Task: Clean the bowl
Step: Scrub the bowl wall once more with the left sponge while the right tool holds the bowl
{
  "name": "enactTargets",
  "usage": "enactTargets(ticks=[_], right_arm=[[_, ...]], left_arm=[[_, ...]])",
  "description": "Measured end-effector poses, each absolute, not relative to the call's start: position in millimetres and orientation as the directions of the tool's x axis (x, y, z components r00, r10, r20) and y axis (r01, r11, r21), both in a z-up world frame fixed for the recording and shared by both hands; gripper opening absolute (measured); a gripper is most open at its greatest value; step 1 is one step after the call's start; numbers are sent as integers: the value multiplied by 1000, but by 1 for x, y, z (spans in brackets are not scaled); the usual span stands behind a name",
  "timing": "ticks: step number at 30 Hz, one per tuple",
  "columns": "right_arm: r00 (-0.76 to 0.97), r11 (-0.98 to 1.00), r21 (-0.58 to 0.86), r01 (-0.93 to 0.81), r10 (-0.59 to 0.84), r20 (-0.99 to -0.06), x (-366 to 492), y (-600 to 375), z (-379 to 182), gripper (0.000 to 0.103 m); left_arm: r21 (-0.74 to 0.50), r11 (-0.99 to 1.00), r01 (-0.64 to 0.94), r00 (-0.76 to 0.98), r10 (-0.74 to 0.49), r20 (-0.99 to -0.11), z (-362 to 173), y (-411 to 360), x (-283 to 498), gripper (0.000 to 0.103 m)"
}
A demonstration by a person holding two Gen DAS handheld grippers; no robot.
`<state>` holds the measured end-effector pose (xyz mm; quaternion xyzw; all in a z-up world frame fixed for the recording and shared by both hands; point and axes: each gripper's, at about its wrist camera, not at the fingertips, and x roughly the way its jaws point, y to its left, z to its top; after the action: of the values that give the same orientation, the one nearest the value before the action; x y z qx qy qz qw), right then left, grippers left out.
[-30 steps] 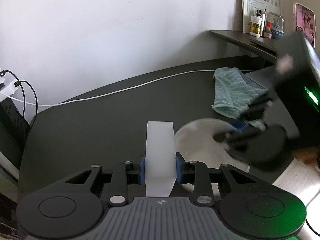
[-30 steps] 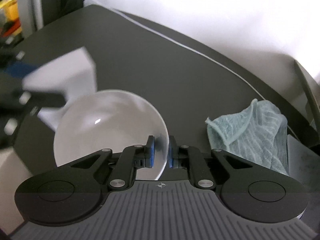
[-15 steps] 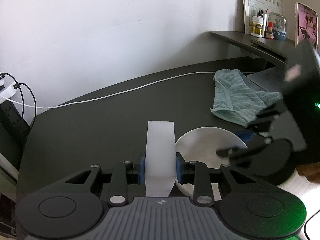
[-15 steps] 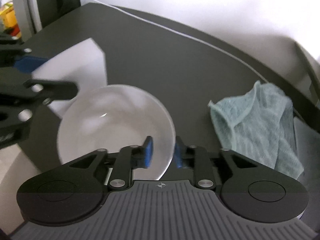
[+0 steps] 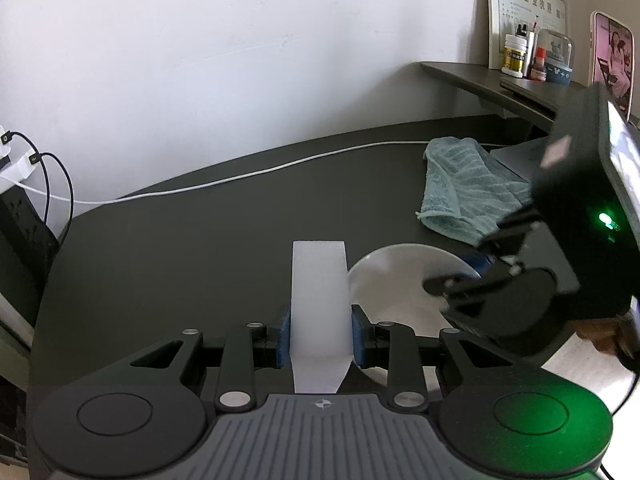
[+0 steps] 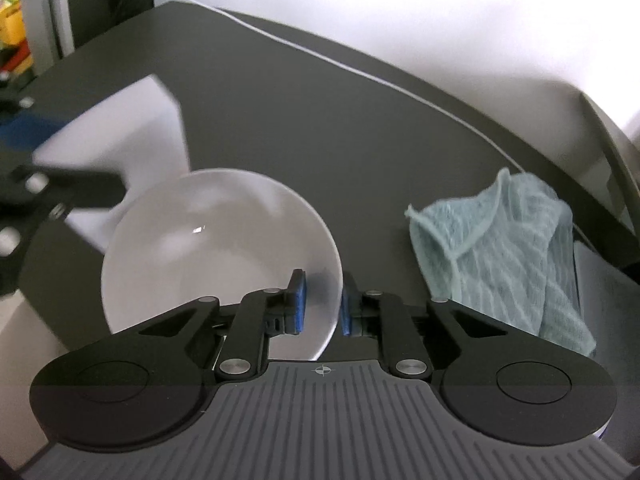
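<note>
A white bowl (image 5: 392, 280) (image 6: 208, 240) sits near the front edge of the dark table (image 5: 180, 240). My right gripper (image 6: 323, 306) is open. Its blue pads straddle the bowl's near rim, one inside and one outside, with a gap showing. In the left wrist view the right gripper (image 5: 476, 276) reaches in from the right over the bowl. My left gripper (image 5: 319, 334) is shut on a white sponge block (image 5: 318, 296) (image 6: 120, 152), held upright just left of the bowl. The block's lower end is hidden by the gripper body.
A crumpled teal towel (image 5: 468, 192) (image 6: 500, 248) lies to the right of the bowl. A white cable (image 5: 240, 176) crosses the back of the table to a power strip (image 5: 20, 216) at the left. A shelf with small bottles (image 5: 516, 56) stands at the far right.
My right gripper's jaws were shut on the bowl's rim and have spread apart. The left gripper keeps its hold on the sponge and has barely moved.
</note>
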<state>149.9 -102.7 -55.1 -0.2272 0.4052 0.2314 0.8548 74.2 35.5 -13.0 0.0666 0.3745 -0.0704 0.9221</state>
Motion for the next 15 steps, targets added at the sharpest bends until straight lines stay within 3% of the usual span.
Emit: enactTargets(ticks=[9, 15], right_arm=[[543, 687, -239, -686, 266, -796, 116, -108, -54, 16], [576, 699, -261, -665, 259, -775, 133, -101, -50, 18]], left_arm=[[65, 980, 186, 711, -88, -697, -14, 33, 98, 28], [73, 980, 183, 711, -81, -699, -14, 29, 95, 28]])
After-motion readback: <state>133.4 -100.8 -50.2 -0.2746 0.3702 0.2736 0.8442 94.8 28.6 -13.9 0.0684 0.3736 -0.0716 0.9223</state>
